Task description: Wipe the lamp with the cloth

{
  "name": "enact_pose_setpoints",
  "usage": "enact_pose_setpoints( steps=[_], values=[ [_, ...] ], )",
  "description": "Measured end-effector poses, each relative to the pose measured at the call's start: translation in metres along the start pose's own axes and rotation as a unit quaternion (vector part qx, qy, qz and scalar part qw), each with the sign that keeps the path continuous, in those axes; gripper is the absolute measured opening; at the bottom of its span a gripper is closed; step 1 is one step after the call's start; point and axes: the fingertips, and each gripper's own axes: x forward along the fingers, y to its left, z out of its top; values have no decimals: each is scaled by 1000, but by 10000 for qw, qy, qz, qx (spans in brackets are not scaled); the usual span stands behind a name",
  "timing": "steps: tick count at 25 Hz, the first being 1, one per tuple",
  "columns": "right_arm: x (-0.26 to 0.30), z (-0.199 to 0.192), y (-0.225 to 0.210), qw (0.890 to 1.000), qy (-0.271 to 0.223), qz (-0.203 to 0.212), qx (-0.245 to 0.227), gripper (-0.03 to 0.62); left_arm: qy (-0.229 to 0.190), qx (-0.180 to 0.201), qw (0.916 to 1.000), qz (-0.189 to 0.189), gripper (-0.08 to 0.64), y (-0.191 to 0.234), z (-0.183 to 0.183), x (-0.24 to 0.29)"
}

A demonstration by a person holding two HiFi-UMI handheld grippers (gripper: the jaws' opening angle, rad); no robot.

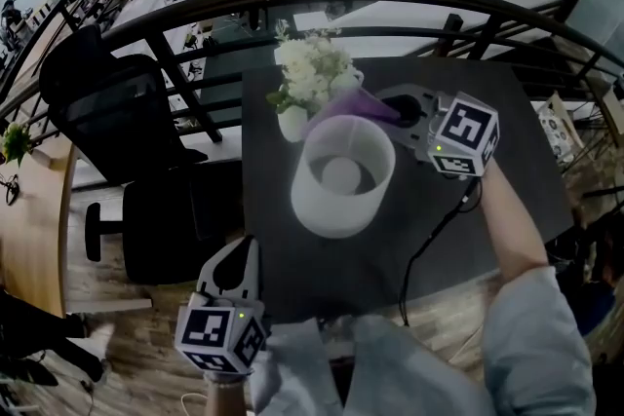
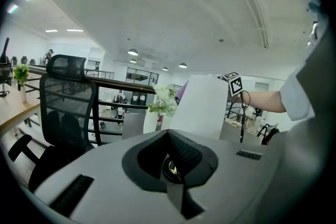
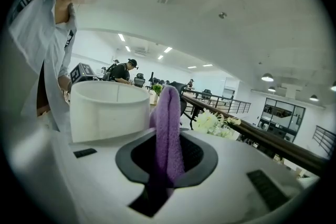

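So the right tongs (image 3: 167, 165) were clamped on the fuzzy purple cloth (image 3: 168, 128), with the white drum-shade lamp (image 1: 343, 172) just to their left, way farther from the closed, empty left tongs (image 2: 176, 165).

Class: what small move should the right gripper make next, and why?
Probably slide the purple cloth along the upper rim of the lamp. The right gripper is shut on the cloth and sits close beside the white shade, so wiping looks ready to proceed.

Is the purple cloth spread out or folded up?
Folded: the cloth stands as a narrow doubled strip, pinched by the right gripper, whose jaws are shut on it.
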Motion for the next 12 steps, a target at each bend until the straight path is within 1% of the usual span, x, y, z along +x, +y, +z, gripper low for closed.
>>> enact_pose_setpoints(
  steps=[5, 9, 12],
  values=[
    [1, -23, 9, 9989, -121, -118, 443, 51, -24, 25, 10000, -45, 11, -5, 2, 4],
    [-7, -39, 16, 9954, -300, -273, 865, 51, 17, 62, 9999, -111, 11, -12, 1, 7],
    [-13, -49, 25, 9925, -406, -375, 1091, 51, 38, 107, 9998, -168, 11, -17, 2, 9]
  ],
)
